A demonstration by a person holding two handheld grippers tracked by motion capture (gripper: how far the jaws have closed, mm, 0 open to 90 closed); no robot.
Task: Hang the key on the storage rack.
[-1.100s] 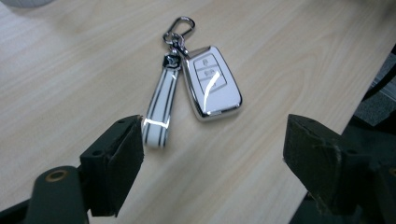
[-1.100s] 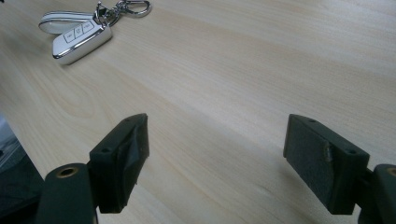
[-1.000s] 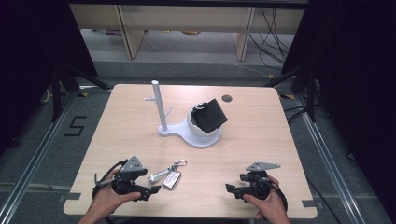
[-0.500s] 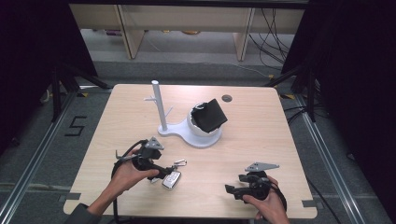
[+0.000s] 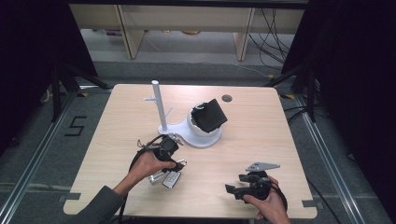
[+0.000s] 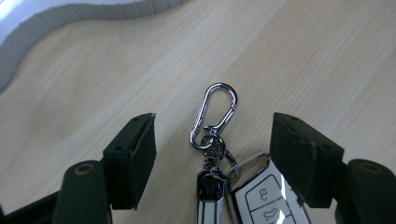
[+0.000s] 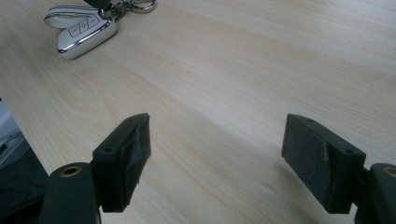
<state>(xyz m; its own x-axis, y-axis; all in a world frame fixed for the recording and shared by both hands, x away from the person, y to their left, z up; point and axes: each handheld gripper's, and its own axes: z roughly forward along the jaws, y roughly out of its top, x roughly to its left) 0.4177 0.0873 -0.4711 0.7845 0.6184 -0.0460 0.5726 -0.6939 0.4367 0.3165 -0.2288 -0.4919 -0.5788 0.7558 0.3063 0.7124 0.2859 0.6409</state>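
Keys flat on table, carabiner pointing away | left gripper open astride them | right gripper open

My left claw is black, with two blocky rubber-faced jaws on rounded arms, each arm showing a brass-coloured screw hole. My right claw is built the same and carries a grey three-cornered plate. A grey-green sleeve covers my left forearm.

bench: light wood, round grommet hole | floor: grey, marked "5" | behind: wooden shelving, loose cables | sides: dark
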